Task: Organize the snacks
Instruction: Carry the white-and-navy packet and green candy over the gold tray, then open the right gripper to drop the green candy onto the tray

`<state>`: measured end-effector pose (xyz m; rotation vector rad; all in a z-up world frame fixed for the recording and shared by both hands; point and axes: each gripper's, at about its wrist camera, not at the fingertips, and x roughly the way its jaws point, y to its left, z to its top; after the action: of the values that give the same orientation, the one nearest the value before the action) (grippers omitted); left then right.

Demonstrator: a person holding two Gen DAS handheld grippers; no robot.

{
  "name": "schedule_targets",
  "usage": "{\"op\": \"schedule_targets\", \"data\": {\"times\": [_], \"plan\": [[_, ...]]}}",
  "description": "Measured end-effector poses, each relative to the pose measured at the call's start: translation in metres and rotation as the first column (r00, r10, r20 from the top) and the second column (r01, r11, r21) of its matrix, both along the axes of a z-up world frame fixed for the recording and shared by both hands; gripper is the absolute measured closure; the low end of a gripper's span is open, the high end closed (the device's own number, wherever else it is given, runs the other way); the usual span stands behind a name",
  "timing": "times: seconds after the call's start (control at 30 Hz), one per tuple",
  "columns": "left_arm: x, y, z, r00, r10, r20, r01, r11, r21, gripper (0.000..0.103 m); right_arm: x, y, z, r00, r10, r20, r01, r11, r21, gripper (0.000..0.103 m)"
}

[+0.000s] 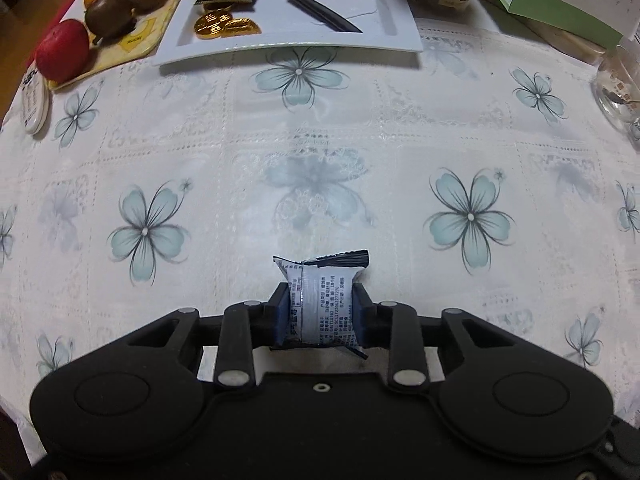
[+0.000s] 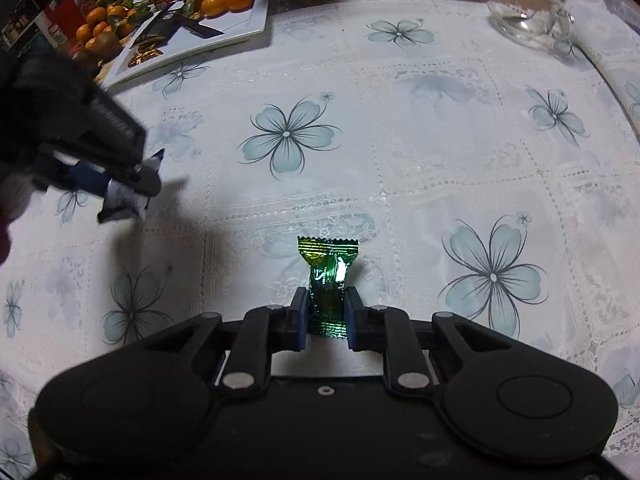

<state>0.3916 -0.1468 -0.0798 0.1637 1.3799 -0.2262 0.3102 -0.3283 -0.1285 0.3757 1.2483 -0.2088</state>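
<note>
Currently, left wrist view: left tongs (image 1: 320, 314) clamp a white snack packet (image 1: 320, 300) above the bench (image 1: 320, 140); slick wrapper could slip. Right wrist view: right tongs (image 2: 326, 312) pinch a green candy (image 2: 329, 284); narrow hold may let it twist free.

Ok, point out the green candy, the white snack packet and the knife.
green candy (image 2: 329, 280): right wrist view, on the wrapper's middle, above the pads.
white snack packet (image 1: 322, 304): left wrist view, on its printed back face.
knife (image 1: 316, 6): left wrist view, on the black blade lying on the white tray.
</note>
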Motion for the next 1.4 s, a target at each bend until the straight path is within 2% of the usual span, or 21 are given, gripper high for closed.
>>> {"op": "schedule_targets", "data": {"times": [0.1,0.2,0.37,0.57,0.67,0.87,1.07,1.2,1.4], "plan": [[-0.021,0.013,0.017,1.000,0.002,-0.018,-0.002,1.000,0.002,0.064,-0.001,-0.015,0.006,0.997,-0.065,-0.044,0.068,0.994,0.084,0.085],[-0.047,0.026,0.034,1.000,-0.003,-0.016,0.003,1.000,0.013,0.064,-0.015,-0.016,0.030,0.997,-0.076,-0.011,0.077,0.994,0.074,0.085],[-0.097,0.047,0.050,1.000,-0.015,-0.006,0.016,0.998,0.063,0.064,-0.051,0.000,0.068,0.999,-0.042,0.028,0.038,0.991,0.128,0.085],[-0.159,0.070,0.052,0.999,-0.026,-0.023,0.027,0.999,0.037,0.064,-0.108,0.034,0.096,0.998,0.020,0.053,-0.027,0.990,0.139,0.084],[-0.189,0.079,0.049,1.000,-0.026,-0.004,0.026,0.998,0.050,0.064,-0.134,0.052,0.103,0.997,0.049,0.059,-0.056,0.991,0.123,0.084],[-0.234,0.099,0.041,1.000,-0.002,-0.011,0.002,1.000,0.022,0.064,-0.184,0.079,0.110,0.994,0.089,0.061,-0.094,0.992,0.088,0.084],[-0.264,0.112,0.033,1.000,0.025,-0.011,-0.024,0.999,0.027,0.064,-0.221,0.092,0.102,0.994,0.103,0.025,-0.105,0.991,0.082,0.084],[-0.278,0.115,0.029,1.000,0.023,-0.007,-0.023,0.999,0.040,0.064,-0.236,0.097,0.097,0.995,0.099,0.005,-0.099,0.993,0.069,0.084],[-0.285,0.116,0.033,1.000,0.026,0.008,-0.026,0.999,0.038,0.064,-0.243,0.096,0.093,0.997,0.078,-0.015,-0.076,0.992,0.104,0.084]]}}
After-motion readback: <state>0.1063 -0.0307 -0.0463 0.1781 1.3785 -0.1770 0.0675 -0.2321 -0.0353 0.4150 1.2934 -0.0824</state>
